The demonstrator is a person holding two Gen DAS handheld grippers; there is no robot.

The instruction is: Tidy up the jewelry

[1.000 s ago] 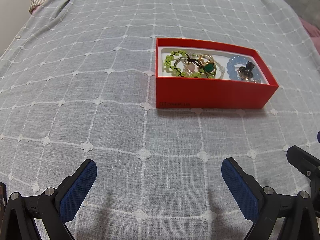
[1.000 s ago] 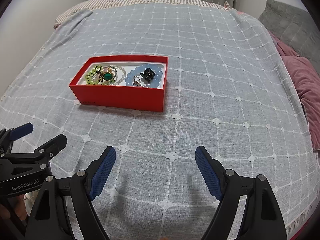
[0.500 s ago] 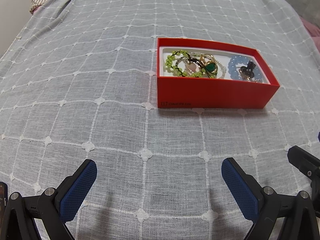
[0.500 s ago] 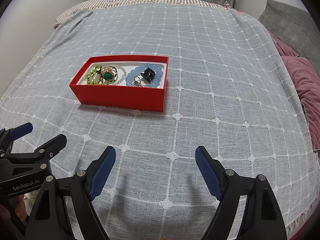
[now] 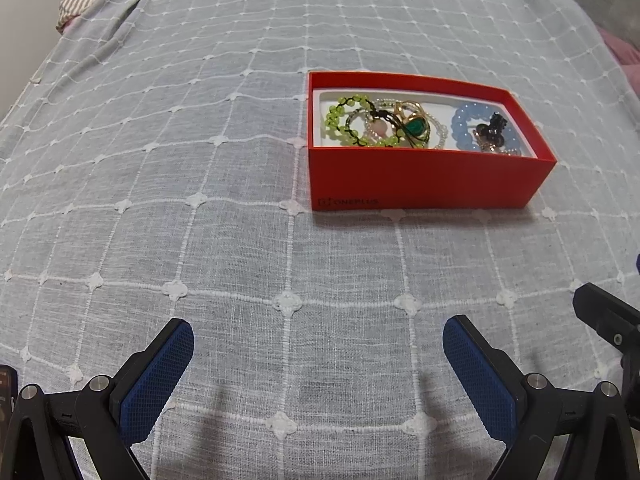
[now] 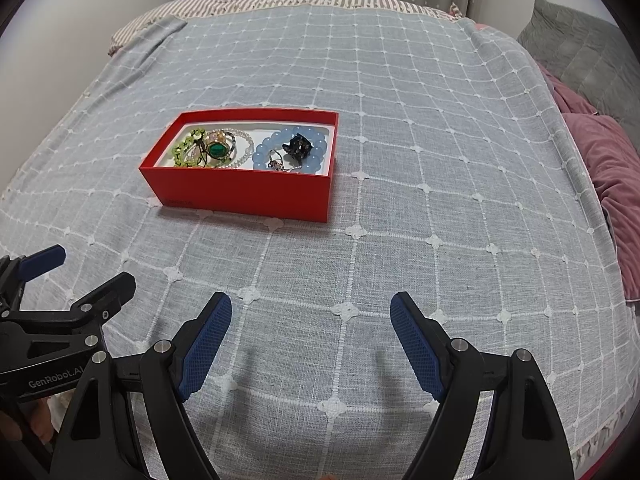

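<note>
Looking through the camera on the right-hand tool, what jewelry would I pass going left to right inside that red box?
Inside the red box: green bead bracelet → green-stone pendant → blue bead bracelet, which rings a dark clip-like piece. The pearl strand overlaps the pendant, so I leave it out.

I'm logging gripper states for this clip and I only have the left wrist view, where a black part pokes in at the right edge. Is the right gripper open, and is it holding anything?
Observer: The right gripper is open. Nothing sits between its blue pads, and it is over the bedspread, short of the red box.
Operator: What is the dark thing inside the blue bead bracelet?
Observer: In the right wrist view it looks like a black hair claw, lying within the ring of the blue bead bracelet.
Operator: What lies past the box on the right?
Observer: A pink blanket is bunched along the bed's edge, with a grey pillow behind it.
</note>
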